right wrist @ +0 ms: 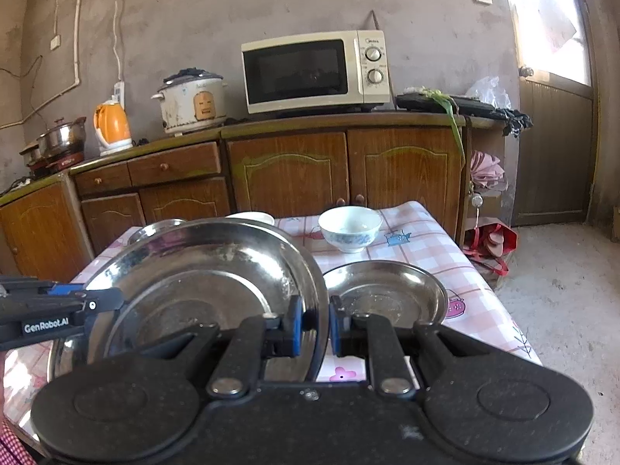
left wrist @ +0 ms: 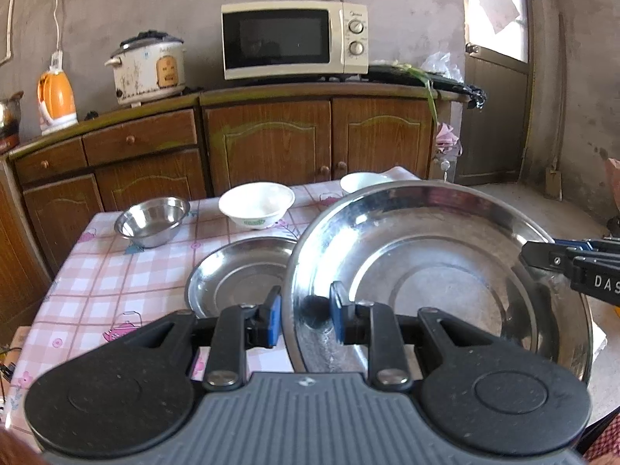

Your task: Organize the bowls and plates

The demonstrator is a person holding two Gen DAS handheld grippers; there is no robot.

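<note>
A large steel plate [left wrist: 426,255] hangs tilted above the table, held at two sides. My left gripper [left wrist: 304,304] is shut on its near left rim, and my right gripper [right wrist: 316,319] is shut on the right rim of the same large plate [right wrist: 201,271]. In the left wrist view a smaller steel plate [left wrist: 240,271] lies on the cloth, partly behind the large one. Behind it stand a steel bowl [left wrist: 153,221], a white bowl [left wrist: 255,205] and another white bowl [left wrist: 360,182]. The right wrist view shows a small steel plate [right wrist: 387,294] and a blue-patterned bowl [right wrist: 350,228].
The table has a pink checked cloth [left wrist: 97,271] and its right edge drops to a concrete floor [right wrist: 562,290]. Behind it runs a wooden cabinet [left wrist: 271,143] with a microwave [left wrist: 294,38], a rice cooker [left wrist: 149,69] and an orange kettle [left wrist: 56,97]. A door [right wrist: 554,155] stands at the right.
</note>
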